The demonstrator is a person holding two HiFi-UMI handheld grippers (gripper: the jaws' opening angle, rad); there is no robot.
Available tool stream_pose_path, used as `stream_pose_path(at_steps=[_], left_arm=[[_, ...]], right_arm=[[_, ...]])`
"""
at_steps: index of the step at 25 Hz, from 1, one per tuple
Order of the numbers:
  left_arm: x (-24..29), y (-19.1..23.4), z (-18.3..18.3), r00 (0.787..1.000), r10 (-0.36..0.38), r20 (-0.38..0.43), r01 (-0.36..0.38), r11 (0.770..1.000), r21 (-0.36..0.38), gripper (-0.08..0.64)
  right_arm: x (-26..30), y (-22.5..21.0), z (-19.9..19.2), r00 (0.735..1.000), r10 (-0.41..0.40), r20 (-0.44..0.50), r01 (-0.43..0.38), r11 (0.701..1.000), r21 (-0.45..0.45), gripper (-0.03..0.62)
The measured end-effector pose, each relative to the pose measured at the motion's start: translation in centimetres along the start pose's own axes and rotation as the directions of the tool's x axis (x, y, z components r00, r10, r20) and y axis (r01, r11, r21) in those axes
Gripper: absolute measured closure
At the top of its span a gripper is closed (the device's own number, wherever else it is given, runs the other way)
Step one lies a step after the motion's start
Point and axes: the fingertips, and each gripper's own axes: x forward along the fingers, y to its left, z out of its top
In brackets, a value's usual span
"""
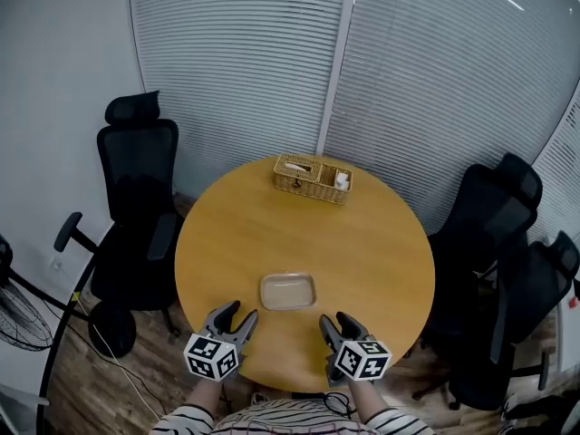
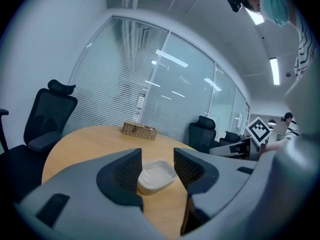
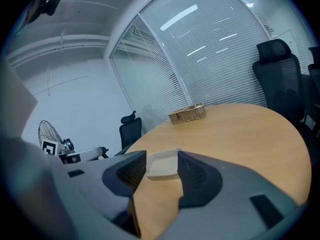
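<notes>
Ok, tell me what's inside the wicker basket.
In the wicker basket, the right compartment holds something white, too small to identify. A woven top covers the larger left part, hiding anything beneath.

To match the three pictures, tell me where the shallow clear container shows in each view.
Head view: container on the near part of the table, just ahead of the left tool and right tool.
Left gripper view: low centre, beyond the gap between open jaws.
Right gripper view: low centre, likewise beyond open jaws.
Shared landmark: wicker basket at the table's far side.
</notes>
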Motion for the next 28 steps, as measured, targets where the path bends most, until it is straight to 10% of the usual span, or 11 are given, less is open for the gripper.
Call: stream_pose_path(at_steps=[28], left_arm=[[12.9,6.8,-7.3,0.973,0.081,-0.218,-0.097,0.993,-0.064,0.381]], right_arm=[[12.6,-6.5,-3.0,0.984,0.062,-0.169,-0.066,0.998,-0.015,0.403]])
